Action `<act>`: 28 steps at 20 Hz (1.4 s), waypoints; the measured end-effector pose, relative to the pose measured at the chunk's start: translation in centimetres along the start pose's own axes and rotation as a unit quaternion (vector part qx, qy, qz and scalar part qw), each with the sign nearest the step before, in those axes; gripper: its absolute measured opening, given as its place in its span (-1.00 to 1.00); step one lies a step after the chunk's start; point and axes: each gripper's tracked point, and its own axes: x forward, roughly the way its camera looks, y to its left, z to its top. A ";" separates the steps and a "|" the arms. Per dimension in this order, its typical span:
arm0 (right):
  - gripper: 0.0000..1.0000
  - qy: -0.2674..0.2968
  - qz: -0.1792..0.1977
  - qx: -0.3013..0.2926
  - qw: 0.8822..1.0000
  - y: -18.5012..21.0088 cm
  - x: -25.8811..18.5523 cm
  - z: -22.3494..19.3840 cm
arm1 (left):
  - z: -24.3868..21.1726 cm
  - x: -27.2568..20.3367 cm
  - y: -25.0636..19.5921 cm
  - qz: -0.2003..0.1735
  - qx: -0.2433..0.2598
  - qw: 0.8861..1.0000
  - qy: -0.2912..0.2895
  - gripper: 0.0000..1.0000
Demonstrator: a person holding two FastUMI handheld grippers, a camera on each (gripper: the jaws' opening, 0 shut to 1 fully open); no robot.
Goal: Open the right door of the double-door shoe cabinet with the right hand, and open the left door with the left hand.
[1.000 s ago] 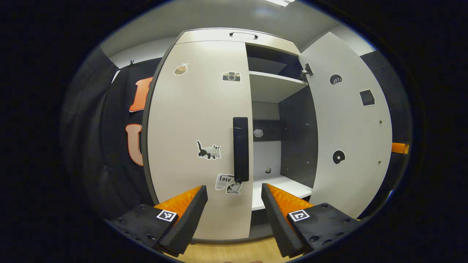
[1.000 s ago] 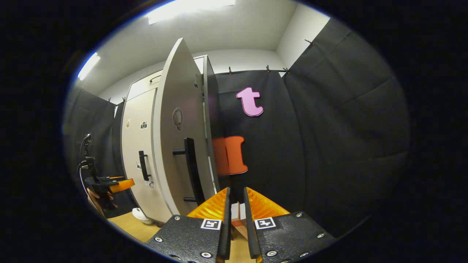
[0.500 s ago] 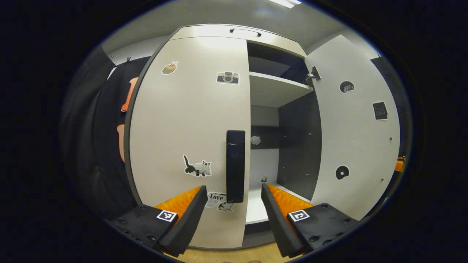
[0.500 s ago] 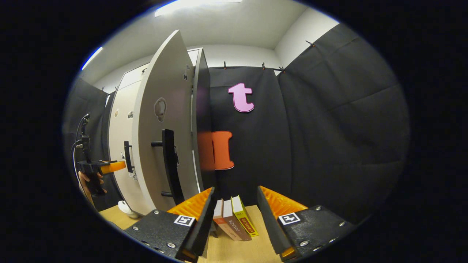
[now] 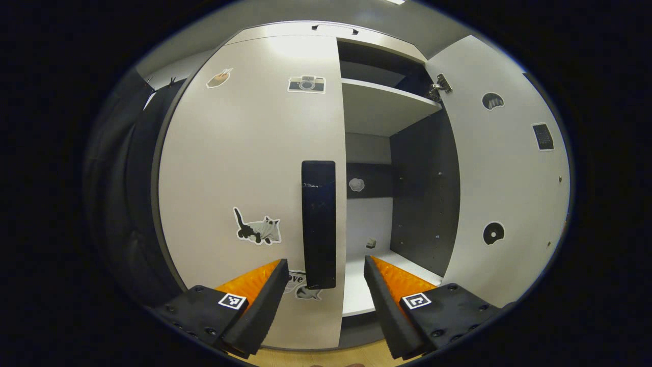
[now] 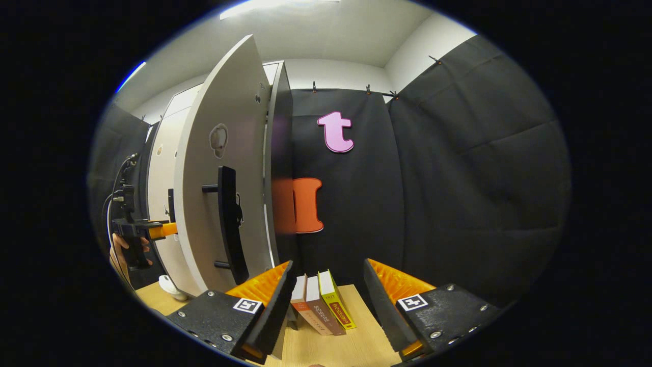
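The right door [image 5: 501, 168] stands swung wide, so the right hand-held gripper [image 6: 326, 300] hangs clear of it, fingers apart and empty; the left door [image 5: 249, 168] is shut, and the left hand-held gripper [image 5: 326, 295] spreads its fingers just before the black handle [image 5: 318, 224], lined up to grasp it.

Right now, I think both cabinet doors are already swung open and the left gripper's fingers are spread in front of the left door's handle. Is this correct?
Not quite. Only the right door is swung open; the left door is closed, as the left gripper view shows. The left gripper does have its fingers spread before the left door's handle.
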 end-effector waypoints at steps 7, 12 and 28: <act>0.63 0.010 0.008 0.003 1.000 0.1 0.7 -1.2 | -0.4 1.5 1.2 0.031 0.024 0.999 0.004 0.90; 0.64 0.023 0.006 0.013 1.000 -0.4 1.1 -2.2 | 0.7 2.3 2.6 0.068 0.026 0.997 -0.014 0.86; 0.64 0.022 -0.005 0.008 1.000 -2.9 -2.1 -1.7 | 3.0 2.5 1.5 0.071 -0.014 0.997 -0.022 0.23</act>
